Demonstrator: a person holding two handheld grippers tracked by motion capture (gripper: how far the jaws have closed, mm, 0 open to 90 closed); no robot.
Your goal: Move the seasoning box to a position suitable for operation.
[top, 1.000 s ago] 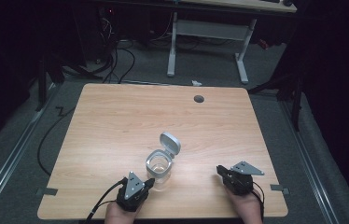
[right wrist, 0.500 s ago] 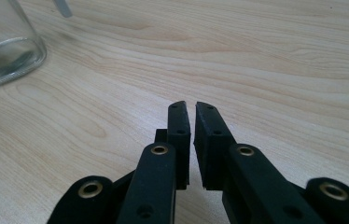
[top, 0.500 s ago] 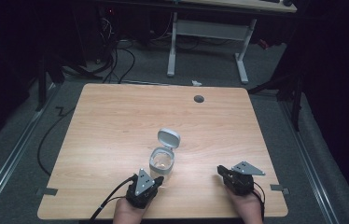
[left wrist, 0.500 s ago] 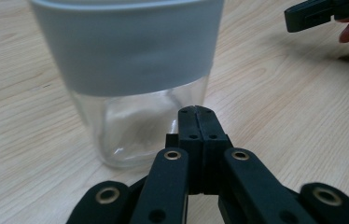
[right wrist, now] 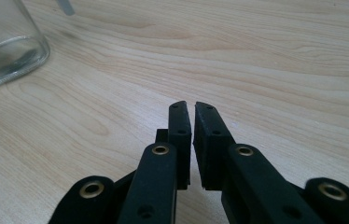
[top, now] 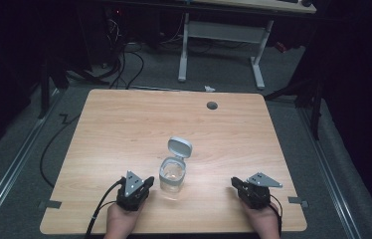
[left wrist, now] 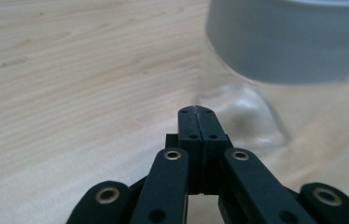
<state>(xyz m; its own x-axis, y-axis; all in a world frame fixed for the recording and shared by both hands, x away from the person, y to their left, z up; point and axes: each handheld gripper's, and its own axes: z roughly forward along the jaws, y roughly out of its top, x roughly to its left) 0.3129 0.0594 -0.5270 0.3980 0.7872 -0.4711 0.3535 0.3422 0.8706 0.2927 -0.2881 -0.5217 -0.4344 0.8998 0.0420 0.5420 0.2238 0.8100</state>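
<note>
A clear glass jar (top: 172,175) is seen standing upright on the wooden table (top: 124,129), near the front edge and roughly midway between the two hands. Its grey collar is fitted around the mouth, and the hinged grey lid (top: 179,147) is flipped open and tilted back on the far side.

The left gripper (top: 146,183) is held just beside the jar, on its left in the high view, with the tips pointed toward the glass; whether they touch it cannot be told. In the left gripper view its jaws are pressed flat together with nothing between them, and the jar (left wrist: 275,60) is seen close ahead and to the right (the grey collar above, the clear base blurred below).

The right gripper (top: 235,183) is held low over the table, well apart from the jar, on its right. In the right gripper view its jaws are brought almost together, only a thin slit being left between the pads (right wrist: 180,126), and nothing is gripped. The jar's base (right wrist: 4,46) is seen at the upper left of that view.
</note>
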